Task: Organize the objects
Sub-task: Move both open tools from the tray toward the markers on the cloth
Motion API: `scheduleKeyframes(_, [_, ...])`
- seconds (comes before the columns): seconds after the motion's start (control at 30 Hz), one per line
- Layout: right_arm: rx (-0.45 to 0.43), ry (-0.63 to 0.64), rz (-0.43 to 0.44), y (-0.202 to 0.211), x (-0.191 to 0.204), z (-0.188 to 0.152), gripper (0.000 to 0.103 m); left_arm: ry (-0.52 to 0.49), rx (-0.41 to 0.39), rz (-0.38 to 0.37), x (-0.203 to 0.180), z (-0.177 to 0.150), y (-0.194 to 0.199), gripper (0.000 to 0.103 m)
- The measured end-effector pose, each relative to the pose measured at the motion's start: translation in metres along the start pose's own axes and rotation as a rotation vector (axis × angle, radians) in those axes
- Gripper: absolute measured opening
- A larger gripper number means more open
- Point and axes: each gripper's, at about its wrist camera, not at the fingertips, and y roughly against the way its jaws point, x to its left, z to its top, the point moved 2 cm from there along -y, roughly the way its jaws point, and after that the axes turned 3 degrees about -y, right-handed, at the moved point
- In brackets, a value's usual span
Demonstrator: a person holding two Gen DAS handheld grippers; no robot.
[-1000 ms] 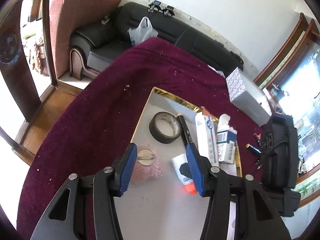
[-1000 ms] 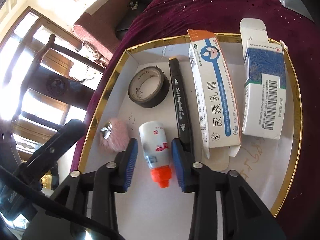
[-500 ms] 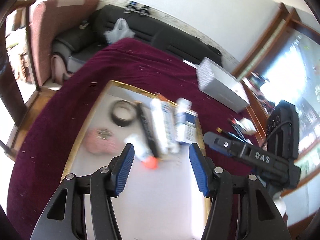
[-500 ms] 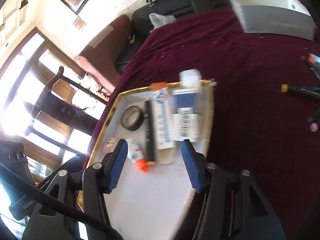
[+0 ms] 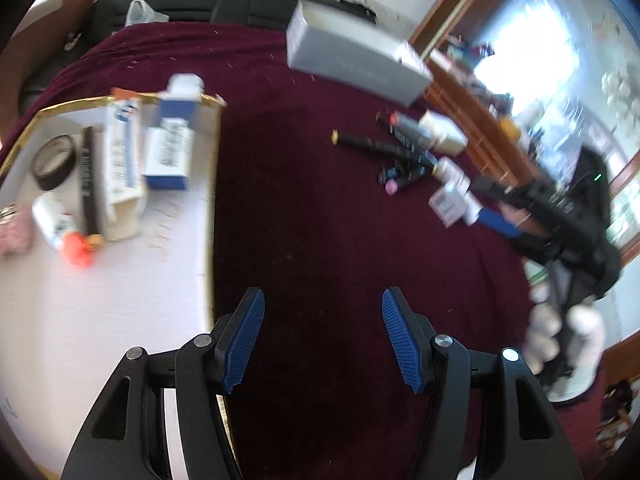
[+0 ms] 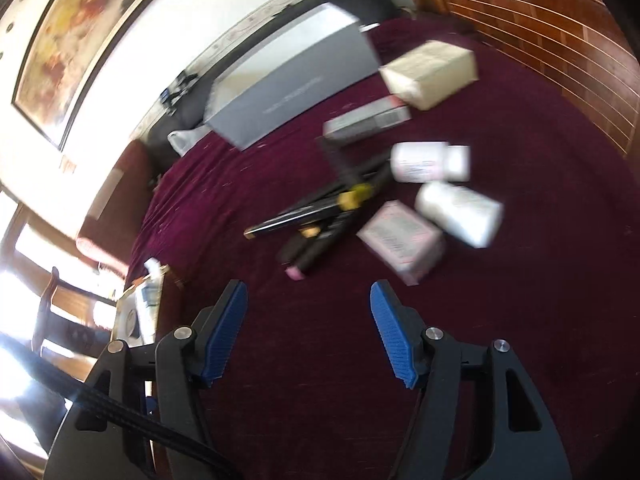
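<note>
Left gripper [image 5: 322, 336]: blue pads spread apart, nothing between them, over bare maroon cloth [image 5: 320, 220] just right of the tray's gold edge.
Right gripper [image 6: 308, 330]: pads apart too, holding nothing, above the cloth near the loose pile.
Tray [image 5: 100, 320]: holds tape roll [image 5: 54, 162], black marker [image 5: 89, 184], two cartons, small orange-capped bottle [image 5: 60, 228].
Pile (blurred): pens [image 6: 316, 210], white bottles [image 6: 430, 162], pink box [image 6: 402, 236].
Grey box [image 6: 292, 92]: behind the pile.
</note>
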Motion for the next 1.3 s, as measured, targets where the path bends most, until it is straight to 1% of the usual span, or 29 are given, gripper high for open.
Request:
scheduleKeyframes(0.1, [0.001,-0.020,0.012,-0.001,-0.009,0.004,0.063,-0.030,0.028,0.044,-0.014,-0.001,-0.023,0.055])
scheduleKeyframes(0.17, [-0.001,-0.020,0.017,-0.005,-0.009,0.006,0.063,-0.100,-0.006,0.154,-0.025,-0.001,-0.032,0.055])
scheduleKeyframes(0.27, [0.002,0.002,0.025,-0.010,-0.007,0.012,0.063,-0.161,-0.014,0.231,-0.032,-0.003,-0.042,0.056])
scheduleKeyframes(0.3, [0.000,0.012,0.035,-0.011,-0.004,0.014,0.063,-0.170,-0.020,0.235,-0.034,-0.004,-0.043,0.059])
scheduleKeyframes(0.37, [0.005,0.037,0.052,-0.015,0.004,0.019,0.064,-0.168,-0.026,0.229,-0.036,-0.006,-0.042,0.060])
scheduleKeyframes(0.43, [0.017,0.070,0.065,-0.027,0.016,0.028,0.064,-0.146,-0.050,0.192,-0.038,-0.006,-0.036,0.060])
scheduleKeyframes(0.53, [0.047,0.107,0.034,-0.050,0.028,0.044,0.065,-0.122,-0.064,0.061,-0.047,-0.009,-0.028,0.060])
scheduleKeyframes(0.6, [0.068,0.128,-0.006,-0.070,0.032,0.056,0.065,-0.138,-0.073,0.008,-0.052,-0.016,-0.025,0.060])
scheduleKeyframes(0.67, [0.104,0.140,-0.028,-0.088,0.034,0.065,0.065,-0.160,-0.063,-0.011,-0.055,-0.020,-0.028,0.060])
scheduleKeyframes(0.73, [0.155,0.139,-0.039,-0.106,0.034,0.069,0.065,-0.148,-0.046,-0.024,-0.051,-0.021,-0.032,0.060])
scheduleKeyframes(0.77, [0.207,0.140,-0.023,-0.116,0.036,0.066,0.066,-0.129,-0.034,-0.028,-0.047,-0.020,-0.034,0.060])
scheduleKeyframes(0.8, [0.225,0.154,0.005,-0.118,0.040,0.064,0.065,-0.104,-0.024,-0.039,-0.042,-0.019,-0.035,0.060])
scheduleKeyframes(0.87, [0.294,0.169,0.056,-0.120,0.048,0.053,0.066,-0.058,-0.015,-0.062,-0.032,-0.015,-0.036,0.060])
scheduleKeyframes(0.93, [0.384,0.177,0.163,-0.118,0.058,0.035,0.067,-0.031,-0.015,-0.067,-0.025,-0.011,-0.034,0.060])
scheduleKeyframes(1.0, [0.455,0.203,0.259,-0.111,0.066,0.017,0.067,-0.019,-0.014,-0.077,-0.021,-0.007,-0.029,0.060])
scheduleKeyframes(1.03, [0.456,0.218,0.289,-0.104,0.068,0.011,0.067,-0.016,-0.017,-0.082,-0.019,-0.006,-0.027,0.060])
scheduleKeyframes(1.07, [0.439,0.225,0.298,-0.097,0.068,0.008,0.067,-0.012,-0.022,-0.082,-0.020,-0.003,-0.025,0.060])
scheduleKeyframes(1.13, [0.354,0.216,0.282,-0.079,0.059,0.006,0.067,-0.005,-0.032,-0.074,-0.017,0.003,-0.021,0.060])
scheduleKeyframes(1.17, [0.297,0.207,0.263,-0.070,0.052,0.007,0.067,0.000,-0.039,-0.064,-0.013,0.009,-0.019,0.060])
scheduleKeyframes(1.23, [0.194,0.177,0.230,-0.055,0.036,0.009,0.068,0.001,-0.045,-0.024,-0.011,0.019,-0.018,0.060])
scheduleKeyframes(1.3, [0.099,0.131,0.206,-0.044,0.018,0.011,0.068,-0.023,-0.050,0.044,-0.013,0.032,-0.020,0.060])
